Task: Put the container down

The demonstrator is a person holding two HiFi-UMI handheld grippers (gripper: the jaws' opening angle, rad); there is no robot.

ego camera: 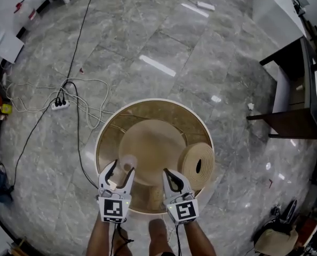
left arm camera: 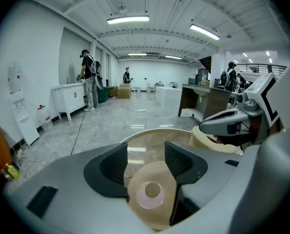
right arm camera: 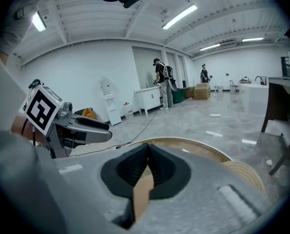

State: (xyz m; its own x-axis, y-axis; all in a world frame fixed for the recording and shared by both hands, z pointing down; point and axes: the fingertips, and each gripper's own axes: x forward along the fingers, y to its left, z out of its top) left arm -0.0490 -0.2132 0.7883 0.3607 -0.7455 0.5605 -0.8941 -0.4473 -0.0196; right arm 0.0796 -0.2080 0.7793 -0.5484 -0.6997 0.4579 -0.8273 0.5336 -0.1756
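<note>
Left gripper (left arm camera: 145,156): jaws wide apart. The container (left arm camera: 149,191), a small clear round pot, stands in the gap between them, low down near the jaw roots. From the left gripper view I see no pad pressing on it. In the head view it sits close to the right-hand jaw, and I cannot tell whether the two touch. Judgement: the container's weight is on the round table (ego camera: 148,101), near its near-left edge, so the put-down looks done or all but done.

Right gripper (right arm camera: 147,154): jaws closed, tips meeting. A tan sliver shows in the slot behind the tips. I take it for the table top seen through the gap, not a held thing, but I cannot be sure. This gripper hovers over the near edge of the table, just right of the left one, and has no part in the placing. It seems parked there to keep out of the way.

Tape roll (ego camera: 197,166): lies on the right side of the table, well apart from the container, so it is no obstacle.

Next move, as I judge it: draw the left gripper straight back toward me with the jaws wide, so the right-hand jaw does not drag or tip the light pot.

Risk: the pot is close to the near rim, and a nudge could send it off the table.
</note>
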